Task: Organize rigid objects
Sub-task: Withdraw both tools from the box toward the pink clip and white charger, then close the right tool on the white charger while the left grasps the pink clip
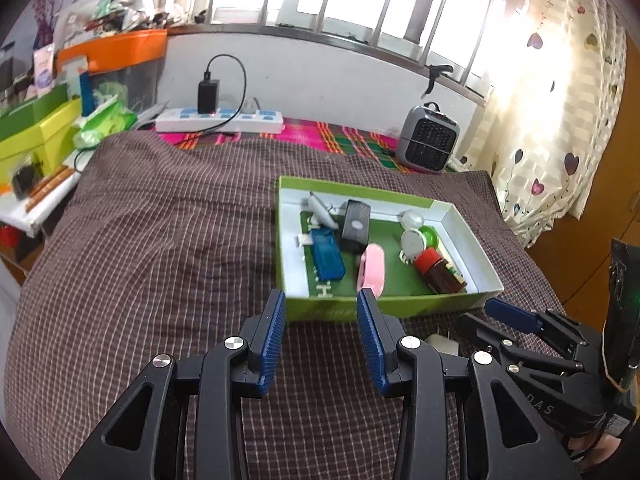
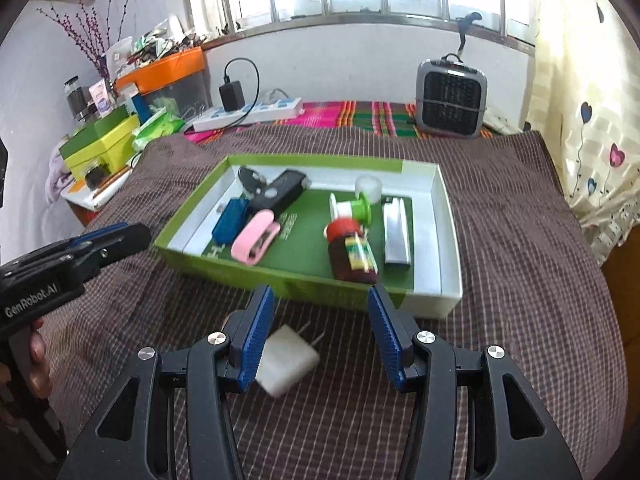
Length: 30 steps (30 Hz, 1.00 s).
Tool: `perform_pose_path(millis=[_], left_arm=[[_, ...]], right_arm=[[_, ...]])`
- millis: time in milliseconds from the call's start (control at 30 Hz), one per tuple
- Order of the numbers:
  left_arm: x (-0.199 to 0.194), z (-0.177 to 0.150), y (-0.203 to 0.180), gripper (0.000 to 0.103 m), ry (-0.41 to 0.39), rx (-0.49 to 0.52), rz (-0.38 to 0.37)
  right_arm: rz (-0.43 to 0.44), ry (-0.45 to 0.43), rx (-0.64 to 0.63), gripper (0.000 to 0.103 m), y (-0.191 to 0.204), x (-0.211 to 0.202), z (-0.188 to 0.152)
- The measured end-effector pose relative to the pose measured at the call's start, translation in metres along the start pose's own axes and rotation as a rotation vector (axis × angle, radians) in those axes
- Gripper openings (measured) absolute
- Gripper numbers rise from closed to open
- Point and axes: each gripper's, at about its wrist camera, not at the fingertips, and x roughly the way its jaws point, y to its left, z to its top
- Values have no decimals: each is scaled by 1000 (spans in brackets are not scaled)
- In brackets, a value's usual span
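A green box (image 1: 400, 307) (image 2: 280, 280) lies on the brown checked bedspread. It holds a pink case (image 1: 372, 266) (image 2: 256, 240), a blue case (image 1: 327, 254) (image 2: 231, 218), a black device (image 1: 356, 224) (image 2: 280, 192), a red-capped brown bottle (image 1: 438, 270) (image 2: 352, 252), a silver item (image 2: 396, 232) and a green spool (image 2: 360, 208). A white plug adapter (image 2: 286, 360) (image 1: 442, 344) lies on the spread in front of the box. My right gripper (image 2: 320, 332) is open, with the adapter by its left finger. My left gripper (image 1: 320, 340) is open and empty before the box.
A grey fan heater (image 1: 430, 140) (image 2: 450, 98) and a white power strip with a black charger (image 1: 220, 118) (image 2: 248, 114) stand at the back. Cluttered boxes (image 1: 36, 136) (image 2: 100, 144) sit to the left. A curtain (image 2: 592, 120) hangs at right.
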Motion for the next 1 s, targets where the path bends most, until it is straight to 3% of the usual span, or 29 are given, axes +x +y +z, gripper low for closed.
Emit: perform_pose_path(millis=[500,1000], left_arm=[[1,-31,11,36,59,-38,-42],[5,-35,10,36,77,-37,-63]], right_arm=[[3,65,33,53,12,18,-21],[-22,101,31,53,16,26,-27]])
